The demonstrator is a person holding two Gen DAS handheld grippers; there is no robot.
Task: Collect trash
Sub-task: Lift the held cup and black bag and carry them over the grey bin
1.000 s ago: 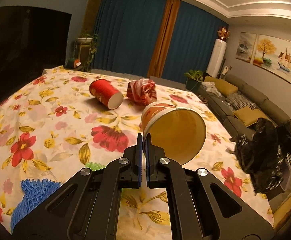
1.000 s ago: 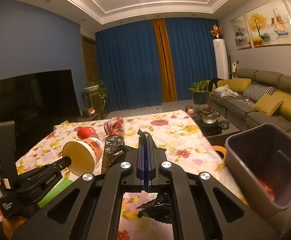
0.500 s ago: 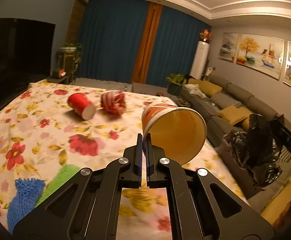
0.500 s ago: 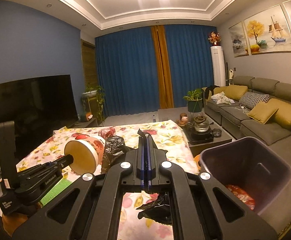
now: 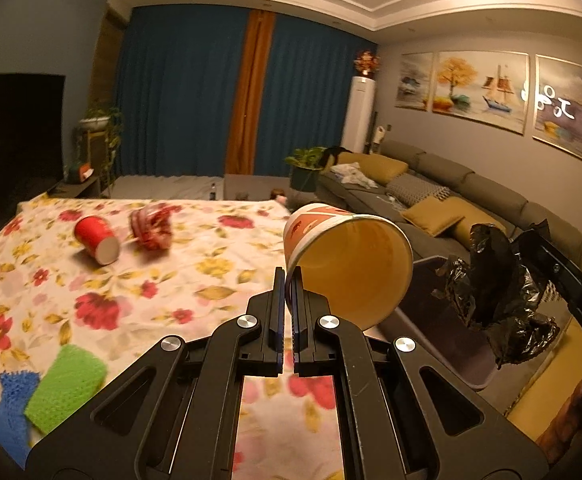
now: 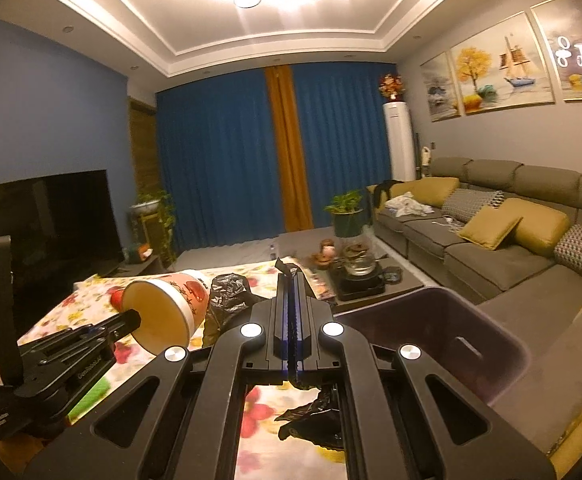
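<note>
We list here, first, the left gripper (image 5: 287, 280): its jaws are pressed onto the rim of a large paper cup (image 5: 351, 256), orange-patterned outside and tan inside, which we hold lifted on its side with the mouth facing the camera, above the right edge of the flowered tablecloth (image 5: 179, 264). Second, the right gripper (image 6: 289, 280): jaws pinched tight on a crumpled black plastic bag (image 6: 231, 300), a scrap of which sticks out above the fingertips while the rest bulges to the left and hangs below the jaws. In the left view that bag hangs in the air at the right, above the dark bin (image 5: 447, 320). The bin, seen from the right wrist, stands beside the table's right edge, just right of the gripper, with its mouth open upward. Left on the tablecloth, well apart from both grippers: a red paper cup (image 5: 95, 235) lying on its side, and just beside it a crumpled red-and-white wrapper (image 5: 153, 226), blurred. Near corner of the cloth: a green sponge (image 5: 67, 388) touching a blue cloth (image 5: 11, 412). Background: a grey sofa (image 6: 503, 236) with yellow cushions, and blue curtains (image 6: 219, 160)
</note>
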